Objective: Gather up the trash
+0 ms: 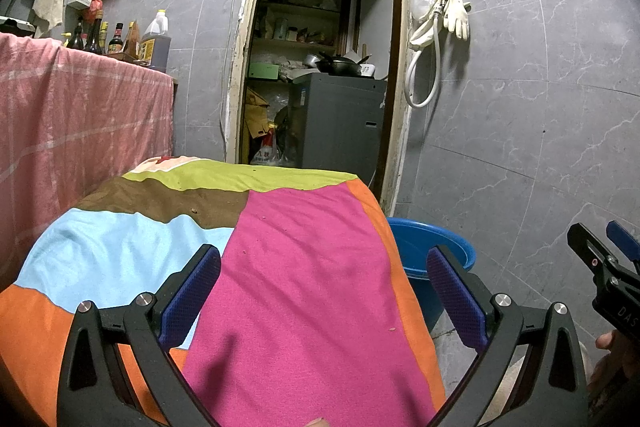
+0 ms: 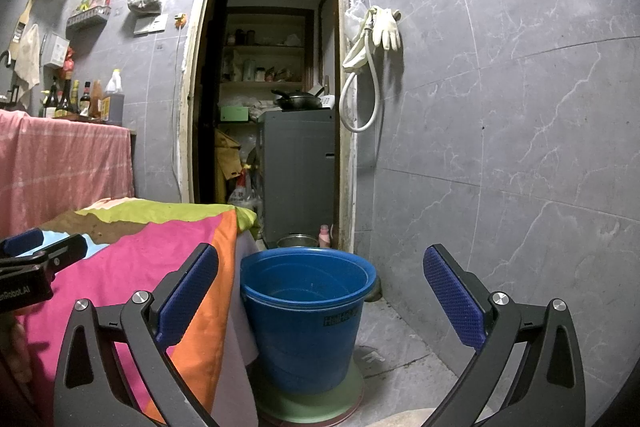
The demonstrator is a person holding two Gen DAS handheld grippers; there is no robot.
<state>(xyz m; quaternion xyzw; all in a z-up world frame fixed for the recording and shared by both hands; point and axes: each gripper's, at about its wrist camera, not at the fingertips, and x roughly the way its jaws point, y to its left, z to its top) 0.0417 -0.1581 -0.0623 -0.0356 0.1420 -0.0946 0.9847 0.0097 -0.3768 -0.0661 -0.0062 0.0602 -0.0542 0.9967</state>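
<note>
— What are your tongs doing?

— My left gripper (image 1: 323,297) has its jaws spread wide with nothing between them, hanging above the pink panel of the patchwork cloth (image 1: 288,267) that covers the table. My right gripper (image 2: 320,301) is spread just as wide, also empty, and frames the blue bucket (image 2: 306,311) between its blue pads (image 2: 188,299).

— Where does the bucket stand?

— On the floor, on a pale green round base (image 2: 316,403), just beside the table's right edge, where the cloth hangs down. From the left wrist I see only part of its rim past the orange border.

— And the trash?

— A few small crumbs (image 1: 244,251) lie scattered on the pink and brown patches; I cannot tell what they are. Inside the bucket I cannot make out anything.

— Beyond that?

— An open doorway (image 2: 272,87) with shelves and a grey appliance (image 2: 298,171) carrying a wok (image 2: 298,99). White gloves (image 2: 386,27) and a hose (image 2: 360,95) hang on the tiled wall to its right.
</note>
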